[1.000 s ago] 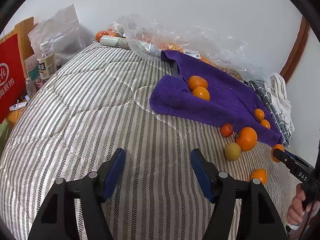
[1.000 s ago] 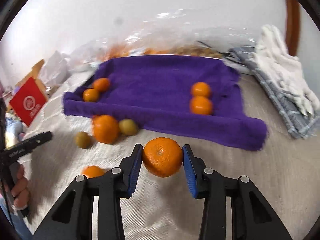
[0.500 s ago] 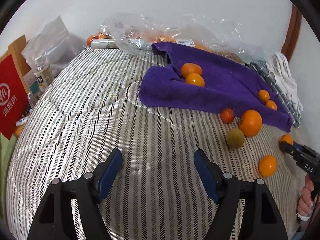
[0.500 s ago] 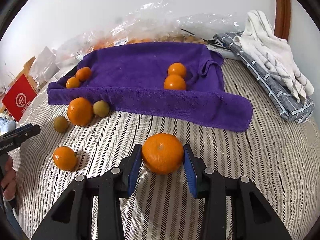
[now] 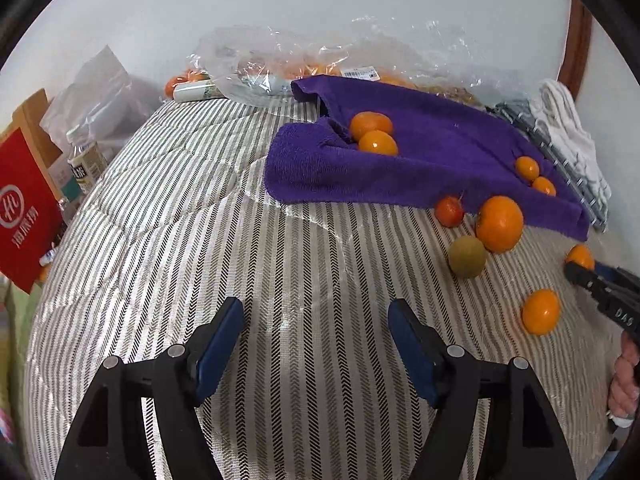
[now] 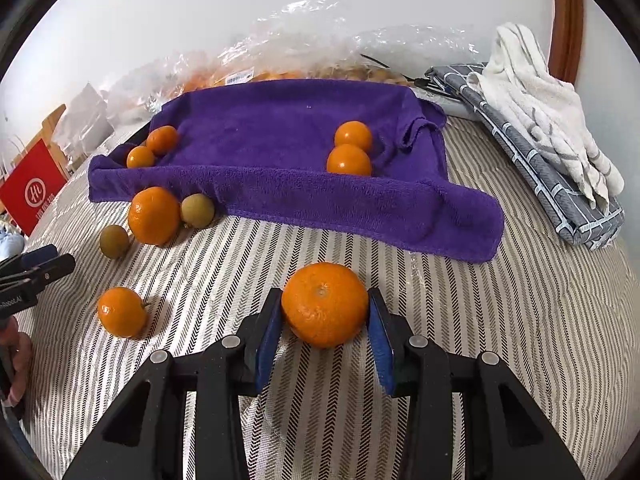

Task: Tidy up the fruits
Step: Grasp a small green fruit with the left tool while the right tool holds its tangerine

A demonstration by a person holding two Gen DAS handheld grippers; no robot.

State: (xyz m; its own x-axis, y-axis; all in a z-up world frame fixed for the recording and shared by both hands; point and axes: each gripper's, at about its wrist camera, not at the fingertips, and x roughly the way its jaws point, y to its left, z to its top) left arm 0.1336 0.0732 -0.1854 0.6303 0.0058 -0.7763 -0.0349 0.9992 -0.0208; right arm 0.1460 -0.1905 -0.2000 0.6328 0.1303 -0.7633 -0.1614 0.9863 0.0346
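Note:
My right gripper point(image 6: 325, 316) is shut on a large orange point(image 6: 325, 304) just above the striped bedcover, in front of the purple towel point(image 6: 276, 152). Two oranges point(image 6: 350, 148) lie on the towel's right part and two small ones point(image 6: 152, 148) on its left. A big orange point(image 6: 154, 215), two greenish fruits point(image 6: 197, 210) and a small orange point(image 6: 121, 312) lie loose on the cover. My left gripper point(image 5: 316, 338) is open and empty over bare cover, well left of the loose fruit point(image 5: 500, 223). It shows at the left edge of the right wrist view point(image 6: 36, 268).
A clear plastic bag of fruit point(image 6: 280, 60) lies behind the towel by the wall. Folded grey and white cloths point(image 6: 552, 120) lie at the right. A red box point(image 5: 20, 208), a bottle point(image 5: 84, 164) and plastic bags point(image 5: 96, 92) stand off the bed's left side.
My right gripper has lowered the large orange toward the bedcover and pulled back a little from the towel. My left gripper has drawn back slightly and stayed open.

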